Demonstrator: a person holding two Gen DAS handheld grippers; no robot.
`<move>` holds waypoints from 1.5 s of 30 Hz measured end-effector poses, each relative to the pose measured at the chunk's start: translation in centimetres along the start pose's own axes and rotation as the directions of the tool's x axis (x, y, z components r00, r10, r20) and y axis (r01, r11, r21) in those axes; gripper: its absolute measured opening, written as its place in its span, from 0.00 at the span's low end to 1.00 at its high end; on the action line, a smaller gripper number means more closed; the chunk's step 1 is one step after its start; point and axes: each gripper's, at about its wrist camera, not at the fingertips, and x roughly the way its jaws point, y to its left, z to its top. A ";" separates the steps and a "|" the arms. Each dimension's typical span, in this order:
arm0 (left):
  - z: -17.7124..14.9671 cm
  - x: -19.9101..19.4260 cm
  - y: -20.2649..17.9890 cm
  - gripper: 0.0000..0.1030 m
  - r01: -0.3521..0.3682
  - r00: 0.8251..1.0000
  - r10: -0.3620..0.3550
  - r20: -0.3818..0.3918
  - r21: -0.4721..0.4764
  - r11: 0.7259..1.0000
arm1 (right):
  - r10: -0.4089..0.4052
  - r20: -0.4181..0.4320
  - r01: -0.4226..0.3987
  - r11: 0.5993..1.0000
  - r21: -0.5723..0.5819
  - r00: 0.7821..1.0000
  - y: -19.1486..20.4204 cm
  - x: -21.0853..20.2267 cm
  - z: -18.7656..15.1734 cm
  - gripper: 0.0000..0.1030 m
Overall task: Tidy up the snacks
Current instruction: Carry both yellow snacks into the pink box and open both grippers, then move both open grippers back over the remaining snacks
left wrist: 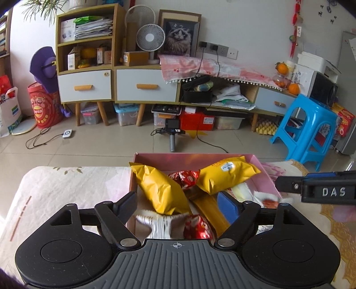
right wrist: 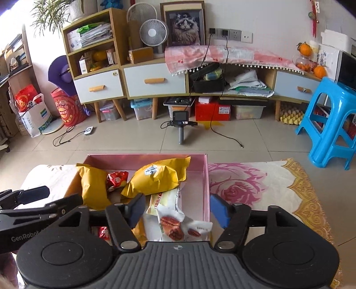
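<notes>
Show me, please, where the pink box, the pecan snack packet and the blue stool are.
pink box [right wrist: 205, 177]: right wrist view, on its right wall.
pecan snack packet [right wrist: 175, 226]: right wrist view, on the printed nuts.
blue stool [right wrist: 333, 93]: right wrist view, on its seat.

It was a lived-in home, most likely a living room. Along the far wall ran a low wooden cabinet [right wrist: 153, 82] with pale drawers, its open shelves stuffed with papers and small boxes. On top, upper centre of the frame, stood a white desk fan [right wrist: 153, 33] and a framed cat picture [right wrist: 185, 24], beside a pink fringed cloth [right wrist: 233, 55]. At the upper right sat oranges [right wrist: 306, 49]. A blue plastic stool [right wrist: 331, 120] stood at the right on the tiled floor [right wrist: 133, 142], storage bins [right wrist: 141, 109] were tucked under the cabinet, and a potted plant [right wrist: 53, 13] occupied the upper left.
</notes>
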 end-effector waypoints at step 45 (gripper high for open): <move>-13.5 -10.4 2.8 0.93 0.035 0.994 -0.026 -0.108 0.086 0.996 | 0.000 0.017 0.004 0.978 -0.208 1.000 2.6 -9.6 -14.2 0.88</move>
